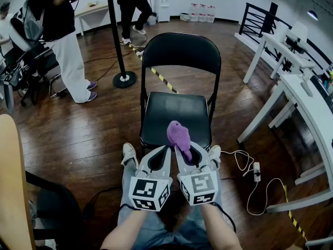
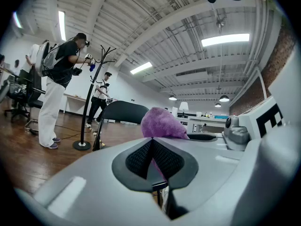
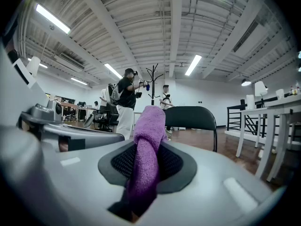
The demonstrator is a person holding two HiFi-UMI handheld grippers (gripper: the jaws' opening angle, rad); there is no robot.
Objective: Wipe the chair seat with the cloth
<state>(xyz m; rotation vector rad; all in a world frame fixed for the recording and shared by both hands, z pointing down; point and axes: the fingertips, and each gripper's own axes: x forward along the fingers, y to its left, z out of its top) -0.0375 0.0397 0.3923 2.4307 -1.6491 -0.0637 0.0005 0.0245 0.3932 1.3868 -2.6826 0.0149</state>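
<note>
A black folding chair (image 1: 177, 51) stands in front of me, its seat (image 1: 174, 113) bare. My right gripper (image 1: 183, 149) is shut on a purple cloth (image 1: 178, 134), which sticks up past its tips over the seat's front edge. In the right gripper view the cloth (image 3: 146, 159) runs between the jaws, with the chair back (image 3: 193, 114) behind. My left gripper (image 1: 165, 149) sits just left of it, shut with nothing held. In the left gripper view the cloth (image 2: 162, 125) shows beyond the closed jaws and the chair back (image 2: 122, 111) behind.
A coat-stand pole with a round base (image 1: 124, 78) stands left of the chair. A person in white trousers (image 1: 70, 61) is at the far left, another (image 1: 132, 7) at the back. White tables (image 1: 307, 103) line the right. A cable and power strip (image 1: 256, 171) lie on the wooden floor.
</note>
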